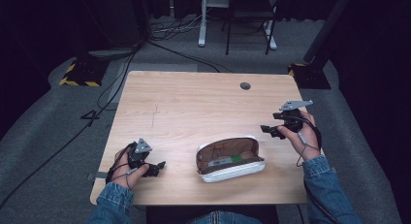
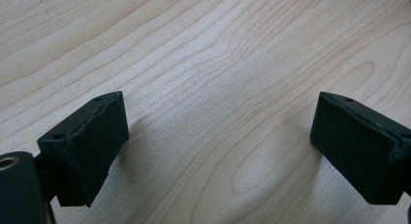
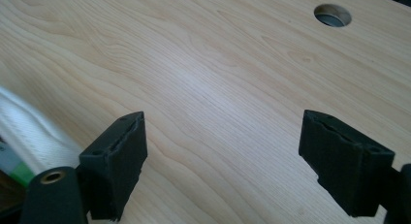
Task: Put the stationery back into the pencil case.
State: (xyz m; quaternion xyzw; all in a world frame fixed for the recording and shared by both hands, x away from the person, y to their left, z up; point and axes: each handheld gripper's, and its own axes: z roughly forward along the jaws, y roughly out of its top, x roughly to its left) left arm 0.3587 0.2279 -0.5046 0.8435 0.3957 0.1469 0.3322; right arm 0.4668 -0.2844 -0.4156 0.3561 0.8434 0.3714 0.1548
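An open pouch (image 1: 229, 158), white outside and brown inside, lies on the wooden table (image 1: 194, 103) near its front edge; something green and grey rests inside it. My left gripper (image 1: 157, 168) sits low at the front left, well left of the pouch, open with bare wood between its pads (image 2: 87, 151). My right gripper (image 1: 271, 129) hovers just right of the pouch's far end, open and empty. In the right gripper view the pads (image 3: 118, 161) frame bare wood, and the pouch's white edge (image 3: 29, 132) shows at the left.
A round cable hole (image 1: 245, 86) sits near the table's far edge, also seen as the hole (image 3: 332, 14) in the right gripper view. Cables, a stand base with yellow-black tape (image 1: 77, 73) and chair legs (image 1: 242, 25) stand on the grey floor beyond.
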